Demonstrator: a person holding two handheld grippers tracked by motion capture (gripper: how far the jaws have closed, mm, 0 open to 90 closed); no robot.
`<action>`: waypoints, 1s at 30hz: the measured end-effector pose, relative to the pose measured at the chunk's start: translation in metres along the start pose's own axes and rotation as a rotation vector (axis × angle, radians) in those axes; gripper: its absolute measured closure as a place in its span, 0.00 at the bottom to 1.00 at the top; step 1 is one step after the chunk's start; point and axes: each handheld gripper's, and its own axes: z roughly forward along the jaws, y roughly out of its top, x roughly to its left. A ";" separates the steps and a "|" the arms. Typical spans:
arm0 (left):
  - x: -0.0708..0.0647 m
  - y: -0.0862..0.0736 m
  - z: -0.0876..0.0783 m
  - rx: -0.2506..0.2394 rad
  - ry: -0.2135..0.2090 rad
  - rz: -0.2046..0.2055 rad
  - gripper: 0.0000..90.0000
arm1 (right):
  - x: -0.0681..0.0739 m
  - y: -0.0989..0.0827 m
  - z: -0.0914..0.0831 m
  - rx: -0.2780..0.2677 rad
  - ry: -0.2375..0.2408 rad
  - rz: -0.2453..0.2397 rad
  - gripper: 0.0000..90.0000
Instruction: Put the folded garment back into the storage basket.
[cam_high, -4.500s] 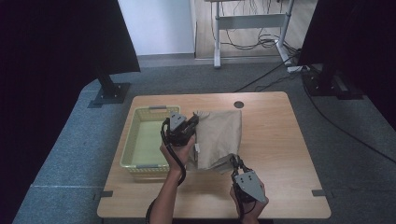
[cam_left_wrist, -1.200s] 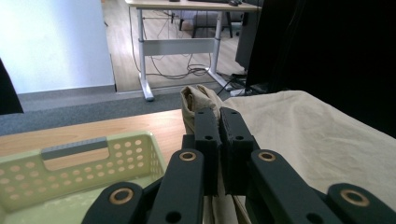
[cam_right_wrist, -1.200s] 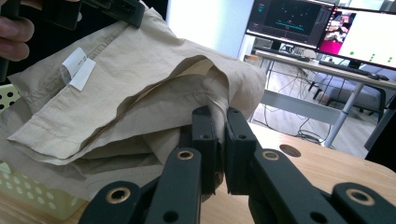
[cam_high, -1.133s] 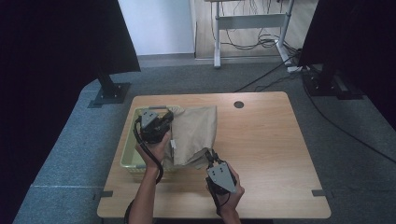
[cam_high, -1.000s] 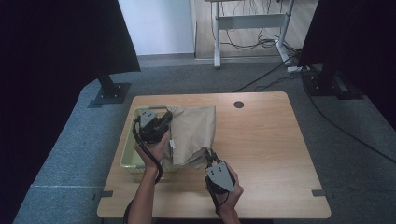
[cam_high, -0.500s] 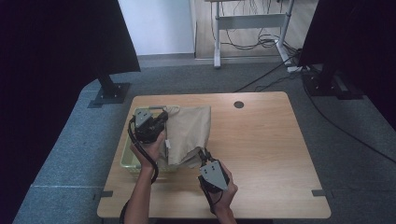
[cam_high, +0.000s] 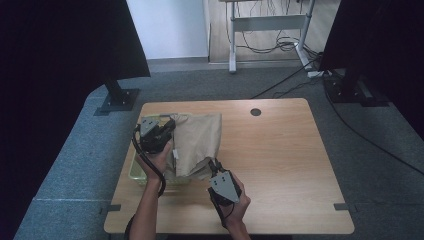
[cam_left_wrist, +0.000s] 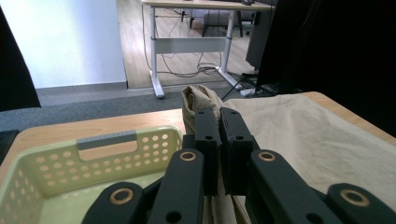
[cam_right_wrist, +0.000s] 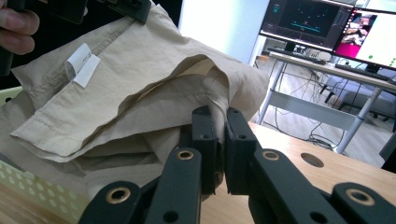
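Note:
A folded beige garment (cam_high: 196, 142) hangs between both grippers, lifted partly over a pale green basket (cam_high: 134, 171) at the table's left. My left gripper (cam_high: 159, 131) is shut on the garment's far upper edge (cam_left_wrist: 198, 95); its jaws meet on a bunched fold above the basket (cam_left_wrist: 56, 172). My right gripper (cam_high: 215, 167) is shut on the near lower corner of the garment (cam_right_wrist: 140, 88), jaws pinching the cloth. White labels (cam_right_wrist: 83, 59) show inside a seam. The other hand and gripper (cam_right_wrist: 70, 9) hold the top edge in the right gripper view.
The wooden table (cam_high: 280, 160) has a round cable hole (cam_high: 256, 112) at the back. Black stands (cam_high: 117, 95) sit on the grey floor beside it. A desk with monitors (cam_right_wrist: 327, 28) stands beyond. The table's right half is bare wood.
Both grippers have carried the garment leftward, from the table's middle to over the basket. The right gripper has followed left along the front.

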 end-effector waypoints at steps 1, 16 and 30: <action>0.001 0.000 0.000 0.001 0.002 0.000 0.96 | 0.001 0.000 0.001 0.001 0.003 0.000 0.94; 0.012 -0.004 -0.003 0.009 0.022 -0.005 0.96 | 0.011 -0.001 0.010 0.015 0.019 -0.008 0.94; 0.020 -0.004 -0.007 0.010 0.042 0.008 0.96 | 0.021 0.000 0.016 0.017 0.031 -0.016 0.94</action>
